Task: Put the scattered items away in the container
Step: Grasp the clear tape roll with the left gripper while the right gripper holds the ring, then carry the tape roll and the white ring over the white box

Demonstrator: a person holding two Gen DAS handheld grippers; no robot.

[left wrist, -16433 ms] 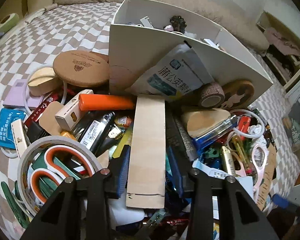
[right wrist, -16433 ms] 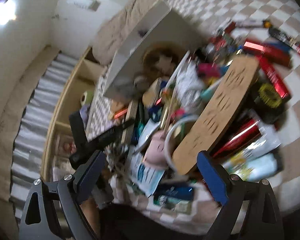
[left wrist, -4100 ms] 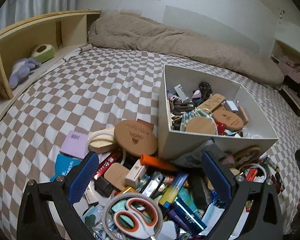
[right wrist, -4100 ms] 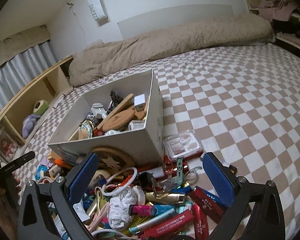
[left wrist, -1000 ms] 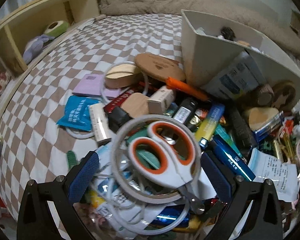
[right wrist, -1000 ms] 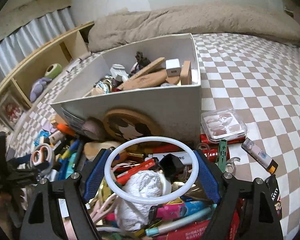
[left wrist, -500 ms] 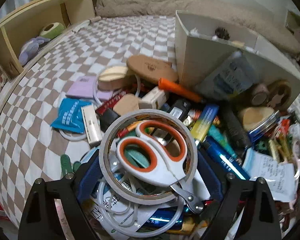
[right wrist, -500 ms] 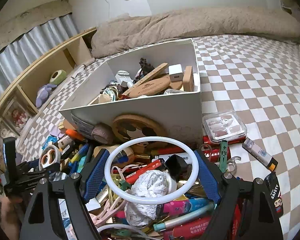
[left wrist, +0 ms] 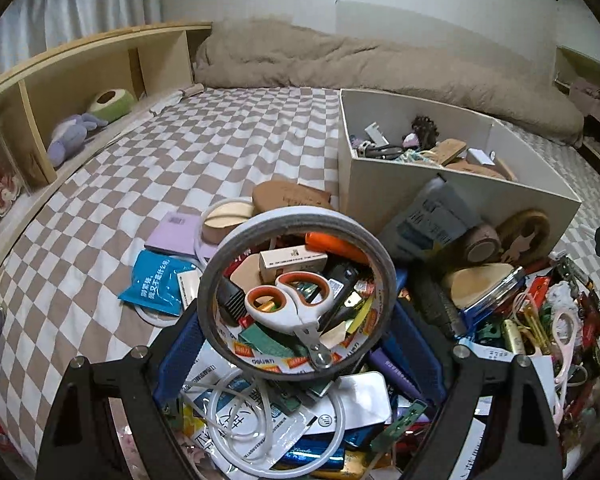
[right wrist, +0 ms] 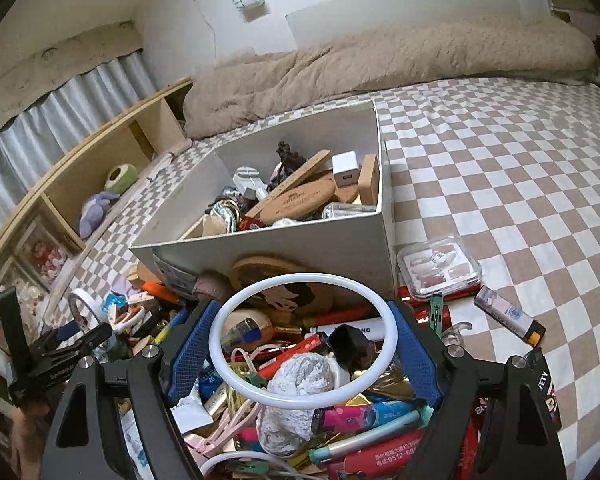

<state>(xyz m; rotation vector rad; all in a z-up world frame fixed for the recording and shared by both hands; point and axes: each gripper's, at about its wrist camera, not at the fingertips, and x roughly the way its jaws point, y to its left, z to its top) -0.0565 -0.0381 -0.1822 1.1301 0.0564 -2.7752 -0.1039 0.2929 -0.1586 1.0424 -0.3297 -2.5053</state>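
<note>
Two pickups in hand at once. Left gripper (left wrist: 296,344) clamped across a tape roll (left wrist: 224,272), raised clear of the pile with orange-handled scissors (left wrist: 288,308) seen through its hole. Right gripper (right wrist: 300,344) clamped on a white ring (right wrist: 392,334). Next, likely: carry both over the white box (right wrist: 320,248) rim, just behind the heap, then release.

- Brown-and-white checkered bed cover (left wrist: 148,168).
- Plain white cardboard box (right wrist: 284,248).
- Fuzzy beige blanket (left wrist: 380,68).
- White-and-orange-handled scissors (left wrist: 290,308).
- Grey-edged roll of tape (left wrist: 296,224).
- Smooth white plastic ring (right wrist: 305,336).
- Blue textured pads on the black left claw (left wrist: 296,354) and right claw (right wrist: 302,354).
- Lilac plush toy (left wrist: 70,136).
</note>
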